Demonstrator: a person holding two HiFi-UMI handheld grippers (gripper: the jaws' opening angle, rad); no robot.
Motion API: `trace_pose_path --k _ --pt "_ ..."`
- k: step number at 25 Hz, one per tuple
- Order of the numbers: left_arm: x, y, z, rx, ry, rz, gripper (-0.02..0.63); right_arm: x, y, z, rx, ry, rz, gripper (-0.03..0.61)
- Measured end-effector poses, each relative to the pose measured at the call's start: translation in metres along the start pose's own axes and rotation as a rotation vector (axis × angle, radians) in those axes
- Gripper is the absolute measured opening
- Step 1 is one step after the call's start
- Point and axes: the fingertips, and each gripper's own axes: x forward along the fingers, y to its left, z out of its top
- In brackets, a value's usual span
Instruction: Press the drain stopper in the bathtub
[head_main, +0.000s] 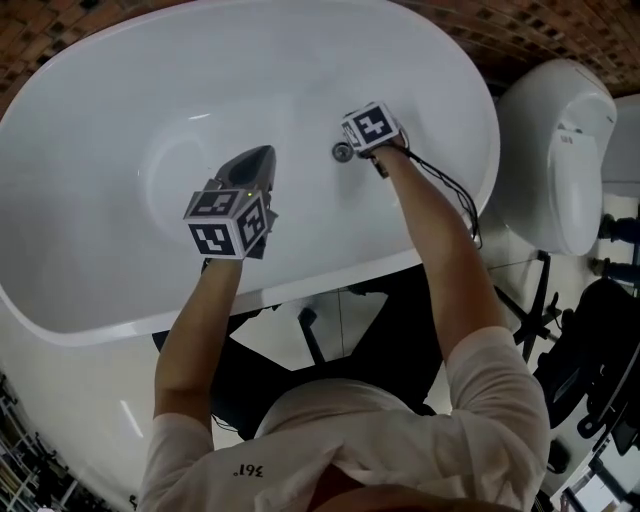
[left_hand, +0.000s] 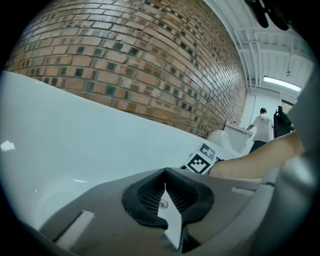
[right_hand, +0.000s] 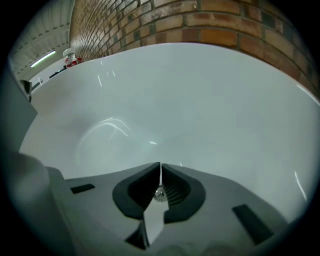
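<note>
The round chrome drain stopper (head_main: 342, 151) sits in the floor of the white bathtub (head_main: 110, 130). My right gripper (head_main: 358, 143) is down in the tub right beside the stopper, with its marker cube (head_main: 370, 127) hiding the tips in the head view. In the right gripper view its grey jaws meet, shut on nothing (right_hand: 160, 166), and the stopper does not show. My left gripper (head_main: 264, 152) hovers over the middle of the tub, left of the stopper. Its jaws are shut and empty (left_hand: 164, 171), and the right cube (left_hand: 202, 159) shows beyond them.
A white toilet (head_main: 560, 150) stands right of the tub, with a brick wall (head_main: 60, 30) behind it. The tub's near rim (head_main: 300, 285) runs under both forearms. A cable (head_main: 455, 190) trails along the right arm. A person (left_hand: 261, 122) stands far off.
</note>
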Motion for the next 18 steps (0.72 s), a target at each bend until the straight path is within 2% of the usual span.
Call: trace_pose_path --k 7,12,18 --pt "-0.024 -0.019 0.037 0.044 -0.059 0.0 0.005 -0.077 -0.006 0.043 0.004 -0.16 -0.023 0.023" --pt "-0.048 -0.032 0.058 0.072 -0.097 0.003 0.005 -0.129 -0.009 0.053 0.041 -0.234 -0.034 0.023" --pt "-0.073 -0.044 0.077 0.103 -0.133 0.008 0.005 -0.184 -0.006 0.059 0.036 -0.31 -0.059 0.023"
